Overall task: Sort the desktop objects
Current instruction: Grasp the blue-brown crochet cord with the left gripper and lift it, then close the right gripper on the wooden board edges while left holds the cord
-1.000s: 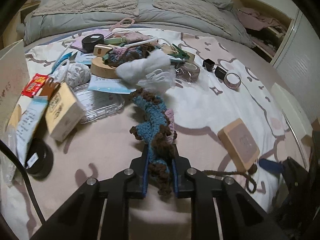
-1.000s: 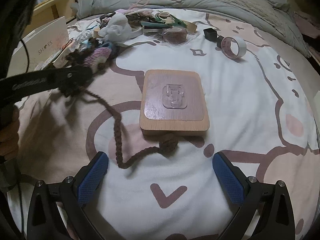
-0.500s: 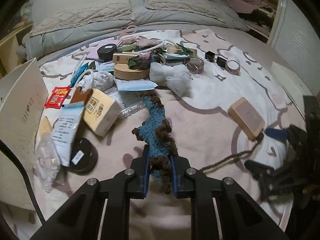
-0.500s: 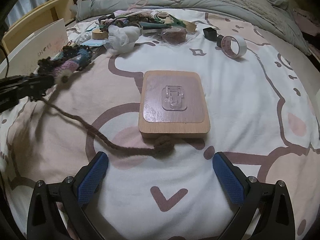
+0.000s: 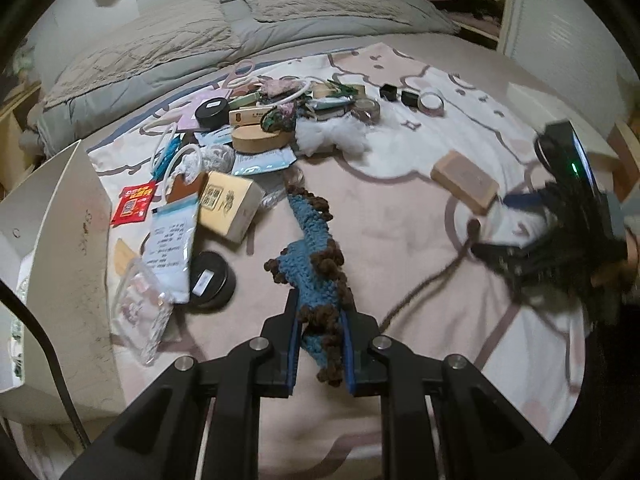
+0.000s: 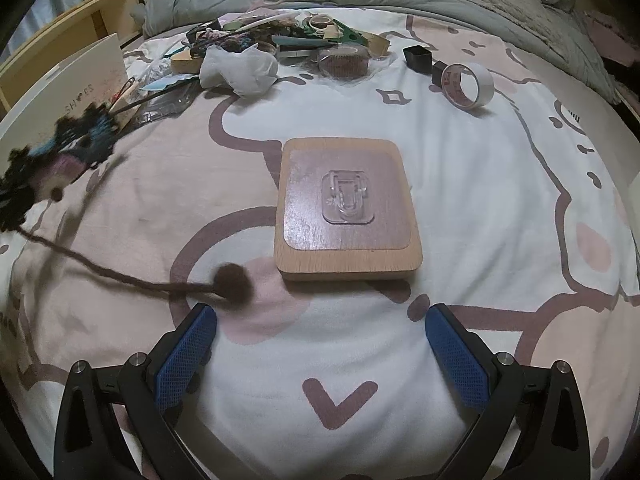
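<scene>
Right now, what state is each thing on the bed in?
Left tool: shut on the crochet piece.
Crochet piece: gripped, its cord trailing.
Right tool: open, holding nothing.
Wooden block: lying flat.
Tape roll: tipped on edge.
White box: open.

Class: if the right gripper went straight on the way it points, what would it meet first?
Probably the wooden block, lying centred ahead of the open right gripper. Bare bedsheet lies between them, so it might touch that first; depth is unclear.

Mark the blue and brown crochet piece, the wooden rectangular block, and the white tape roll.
blue and brown crochet piece [image 5: 310, 264]: left wrist view, blue middle.
wooden rectangular block [image 6: 348, 208]: right wrist view, top face.
white tape roll [image 6: 482, 80]: right wrist view, outer band.
</scene>
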A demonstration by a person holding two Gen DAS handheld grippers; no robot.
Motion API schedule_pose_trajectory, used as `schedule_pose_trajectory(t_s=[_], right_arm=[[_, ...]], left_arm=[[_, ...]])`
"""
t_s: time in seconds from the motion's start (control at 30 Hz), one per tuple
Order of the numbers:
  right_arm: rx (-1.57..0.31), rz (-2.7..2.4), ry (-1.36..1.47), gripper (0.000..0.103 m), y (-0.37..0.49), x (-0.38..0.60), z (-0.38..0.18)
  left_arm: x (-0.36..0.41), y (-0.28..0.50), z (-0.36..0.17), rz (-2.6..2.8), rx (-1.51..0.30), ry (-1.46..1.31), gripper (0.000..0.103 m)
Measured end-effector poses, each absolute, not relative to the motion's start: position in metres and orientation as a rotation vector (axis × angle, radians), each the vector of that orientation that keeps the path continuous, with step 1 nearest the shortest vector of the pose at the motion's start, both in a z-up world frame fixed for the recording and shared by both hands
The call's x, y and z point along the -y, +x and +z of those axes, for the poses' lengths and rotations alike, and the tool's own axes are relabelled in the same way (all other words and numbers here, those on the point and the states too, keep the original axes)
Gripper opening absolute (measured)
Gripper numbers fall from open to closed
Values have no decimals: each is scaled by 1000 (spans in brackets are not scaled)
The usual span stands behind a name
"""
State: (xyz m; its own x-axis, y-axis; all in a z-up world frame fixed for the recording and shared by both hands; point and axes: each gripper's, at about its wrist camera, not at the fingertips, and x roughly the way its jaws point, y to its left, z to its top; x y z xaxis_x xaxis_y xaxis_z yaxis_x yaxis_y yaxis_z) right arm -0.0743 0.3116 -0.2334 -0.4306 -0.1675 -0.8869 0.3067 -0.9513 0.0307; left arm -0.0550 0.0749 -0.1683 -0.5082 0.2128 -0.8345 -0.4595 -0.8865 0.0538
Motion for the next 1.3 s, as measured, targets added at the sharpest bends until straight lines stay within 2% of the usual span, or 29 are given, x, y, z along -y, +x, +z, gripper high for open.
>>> schedule_pose_trajectory(t_s=[0.3,0.67,1.07,1.3], right_arm=[[-197,-2450,1505,103,-76,-310,-233],[-185,-2461,1529,103,-79,-309,-232],[-44,-2475,1522,103,-85,-317,-220],[3,-2529,1467,103,-96,-323,-206]], left_arm=[[-37,-34,-156,2397,-458,-1295,17],[-11,-15,-113,2429,-323,-1209,17],[-56,-31,-165,2289,-372,-1287,17],[-50,-38,-194,2253,-314,-1418,20]])
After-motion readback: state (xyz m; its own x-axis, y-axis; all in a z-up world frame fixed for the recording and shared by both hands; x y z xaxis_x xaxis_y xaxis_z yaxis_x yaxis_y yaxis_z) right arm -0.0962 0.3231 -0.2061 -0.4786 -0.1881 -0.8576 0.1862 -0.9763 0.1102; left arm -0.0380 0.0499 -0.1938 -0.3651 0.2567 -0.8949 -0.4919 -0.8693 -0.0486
